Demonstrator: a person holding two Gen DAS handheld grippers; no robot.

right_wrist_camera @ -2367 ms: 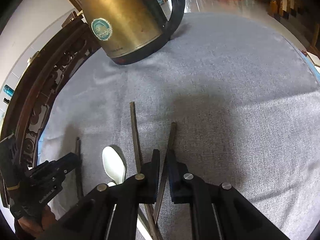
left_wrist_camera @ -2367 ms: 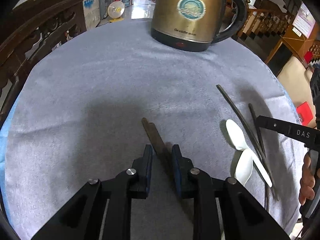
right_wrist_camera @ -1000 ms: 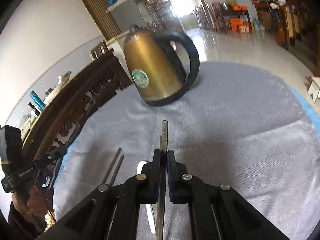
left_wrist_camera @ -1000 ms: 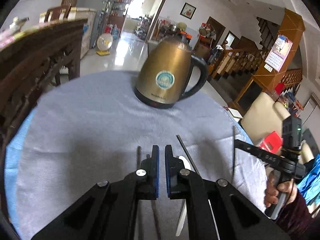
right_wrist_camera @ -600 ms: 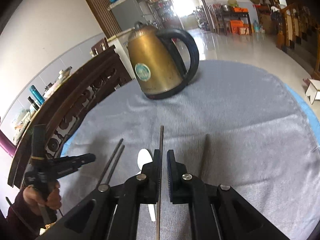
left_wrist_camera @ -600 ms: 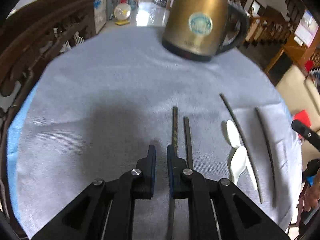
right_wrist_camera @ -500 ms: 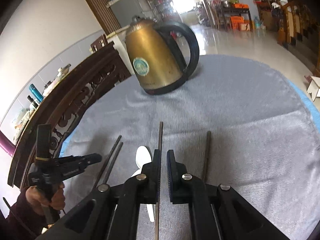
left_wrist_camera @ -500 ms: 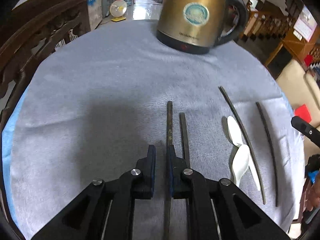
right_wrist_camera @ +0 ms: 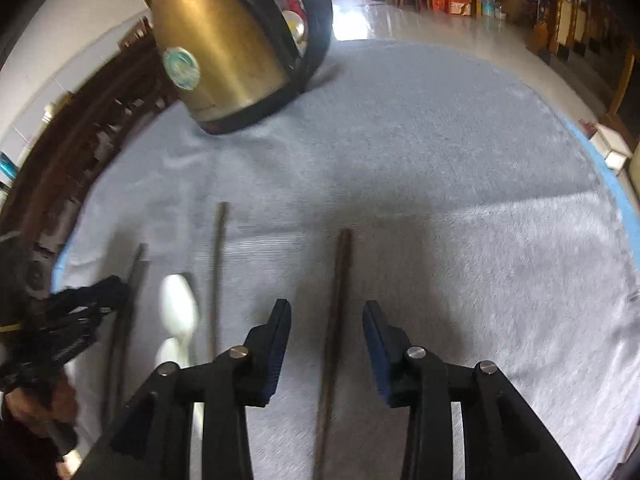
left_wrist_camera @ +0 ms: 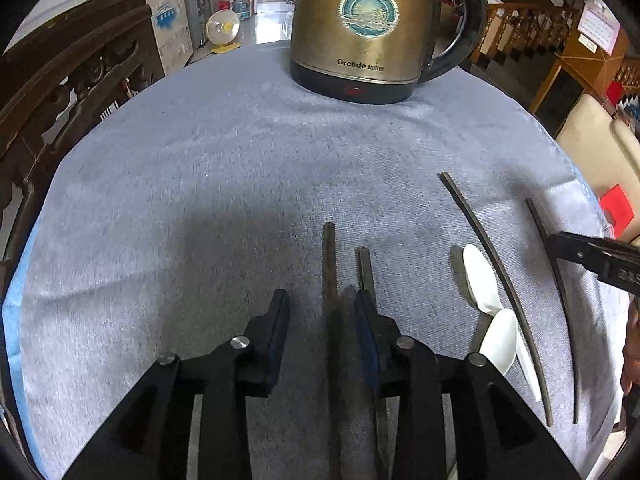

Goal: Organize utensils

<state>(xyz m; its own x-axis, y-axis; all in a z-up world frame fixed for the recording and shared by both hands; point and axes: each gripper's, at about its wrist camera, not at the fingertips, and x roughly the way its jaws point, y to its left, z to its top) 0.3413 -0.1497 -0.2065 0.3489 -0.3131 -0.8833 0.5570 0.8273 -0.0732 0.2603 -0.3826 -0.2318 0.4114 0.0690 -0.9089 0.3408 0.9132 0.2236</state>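
1. Left wrist view: the left gripper (left_wrist_camera: 322, 320) points down at the grey tablecloth (left_wrist_camera: 200, 184), and its jaws are opening. A dark chopstick (left_wrist_camera: 330, 264) lies on the cloth between them, nearer the right-hand pad; I cannot tell whether it touches that pad. It reads as a release, the stick set down where it is meant to stay.

2. Just beside it lies a second chopstick (left_wrist_camera: 366, 268), nearly parallel, its near end hidden under the gripper finger. The two look deliberately paired.

3. Further right, two white spoons (left_wrist_camera: 486, 304) lie overlapping, bowl against handle. Past them are two more chopsticks: a curved-looking one (left_wrist_camera: 490, 248) close against the spoons and another (left_wrist_camera: 554, 276) nearer the cloth's edge, apart from its mate. The right gripper's black tip (left_wrist_camera: 592, 254) reaches in over that outer stick.

4. A brass-coloured kettle (left_wrist_camera: 360, 28) stands at the far side, well apart from the utensils.

5. Right wrist view, somewhat blurred: the right gripper (right_wrist_camera: 326, 344) is also aimed down with jaws opening. A brown chopstick (right_wrist_camera: 340, 292) lies on the cloth between the pads, touching neither.

6. To its left lie another chopstick (right_wrist_camera: 218, 264), the spoons (right_wrist_camera: 178, 304), then the left gripper (right_wrist_camera: 86, 308) and the hand (right_wrist_camera: 36, 408) holding it.

7. My guess: sorting by kind is well underway, though the right-hand pair is not yet closed up.
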